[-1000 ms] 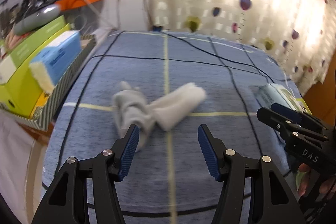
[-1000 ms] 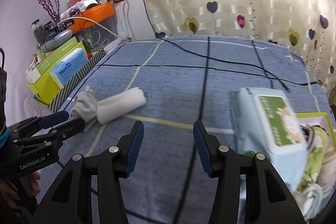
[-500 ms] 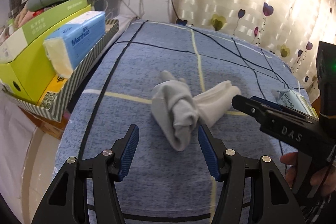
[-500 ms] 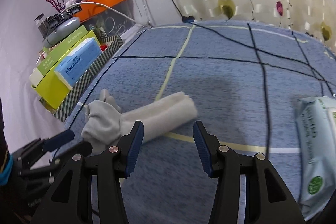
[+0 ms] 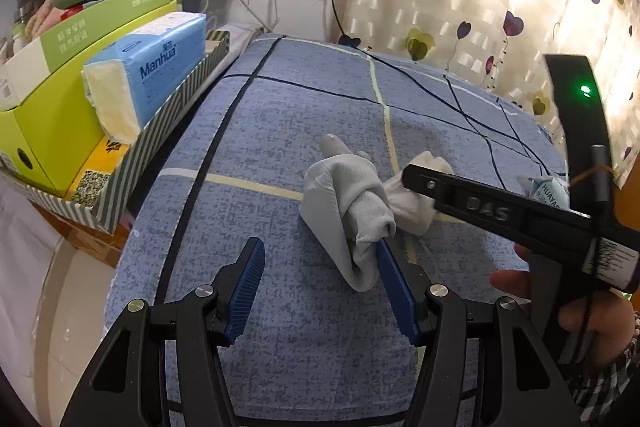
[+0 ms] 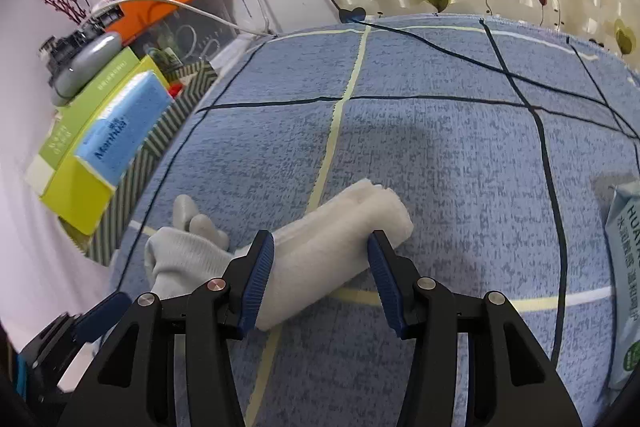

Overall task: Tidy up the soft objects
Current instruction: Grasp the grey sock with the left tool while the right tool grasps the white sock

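A grey sock bundle (image 5: 348, 203) and a rolled white cloth (image 5: 416, 207) lie together on the blue checked bedspread (image 5: 280, 115). My left gripper (image 5: 320, 287) is open, its right finger against the grey bundle's near end. My right gripper (image 6: 320, 279) is open, and its fingers straddle the white roll (image 6: 344, 247). The grey bundle (image 6: 184, 251) lies just left of it. The right gripper's body crosses the left wrist view (image 5: 500, 215) over the white roll.
A striped tray (image 5: 160, 147) with a blue tissue pack (image 5: 152, 67) and green boxes stands at the bed's left edge. A wet-wipes pack (image 6: 624, 267) lies at the right. A black cable (image 6: 440, 47) runs across the far bedspread. Heart-print curtains hang behind.
Both grippers have moved forward and down to the bundle. The right gripper's fingers now straddle the white roll; the left gripper's right finger now touches the grey sock. Both stay open.
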Action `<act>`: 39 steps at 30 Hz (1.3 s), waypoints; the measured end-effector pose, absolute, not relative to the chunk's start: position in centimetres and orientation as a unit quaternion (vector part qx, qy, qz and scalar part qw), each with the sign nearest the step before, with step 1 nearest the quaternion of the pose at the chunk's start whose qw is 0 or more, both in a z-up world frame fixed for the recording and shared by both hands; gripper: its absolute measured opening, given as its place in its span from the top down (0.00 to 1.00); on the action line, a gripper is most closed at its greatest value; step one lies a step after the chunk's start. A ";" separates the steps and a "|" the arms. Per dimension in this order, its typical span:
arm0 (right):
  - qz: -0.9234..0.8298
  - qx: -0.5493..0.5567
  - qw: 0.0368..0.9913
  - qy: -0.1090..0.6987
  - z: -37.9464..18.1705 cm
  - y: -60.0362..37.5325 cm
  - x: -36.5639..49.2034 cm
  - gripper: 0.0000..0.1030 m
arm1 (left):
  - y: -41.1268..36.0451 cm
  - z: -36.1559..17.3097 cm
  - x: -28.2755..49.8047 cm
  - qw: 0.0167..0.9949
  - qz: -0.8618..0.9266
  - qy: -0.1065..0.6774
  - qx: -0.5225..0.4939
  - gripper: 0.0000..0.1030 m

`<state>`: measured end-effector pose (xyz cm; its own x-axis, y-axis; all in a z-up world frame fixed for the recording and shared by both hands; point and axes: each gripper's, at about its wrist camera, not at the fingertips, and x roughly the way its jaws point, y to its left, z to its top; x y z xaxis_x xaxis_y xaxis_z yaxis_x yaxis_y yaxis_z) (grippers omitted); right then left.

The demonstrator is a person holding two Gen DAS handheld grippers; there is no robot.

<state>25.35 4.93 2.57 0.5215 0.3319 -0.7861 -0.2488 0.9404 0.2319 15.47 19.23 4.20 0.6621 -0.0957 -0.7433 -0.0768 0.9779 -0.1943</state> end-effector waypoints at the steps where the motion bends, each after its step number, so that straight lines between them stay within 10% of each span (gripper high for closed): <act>1: 0.162 0.037 0.873 0.459 2.6 5.2 25.4 0.51 | 19.2 4.2 15.6 0.906 -0.007 0.411 -0.105 0.44; 14: 0.129 0.000 0.882 0.454 2.1 5.7 25.8 0.53 | 19.1 4.1 16.1 0.904 -0.020 0.415 -0.105 0.44; 22: 0.135 0.006 0.889 0.438 2.5 4.3 25.3 0.83 | 18.1 4.2 17.0 0.900 -0.042 0.418 -0.111 0.43; 39: 0.124 0.039 0.893 0.431 3.8 -0.4 24.0 0.85 | 16.5 2.6 20.5 0.895 -0.010 0.438 -0.082 0.45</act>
<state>24.02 -0.37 3.81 0.5985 0.2556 -0.7592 -0.1878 0.9661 0.1772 20.51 16.50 2.59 0.6157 -0.0898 -0.7829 -0.0536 0.9864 -0.1554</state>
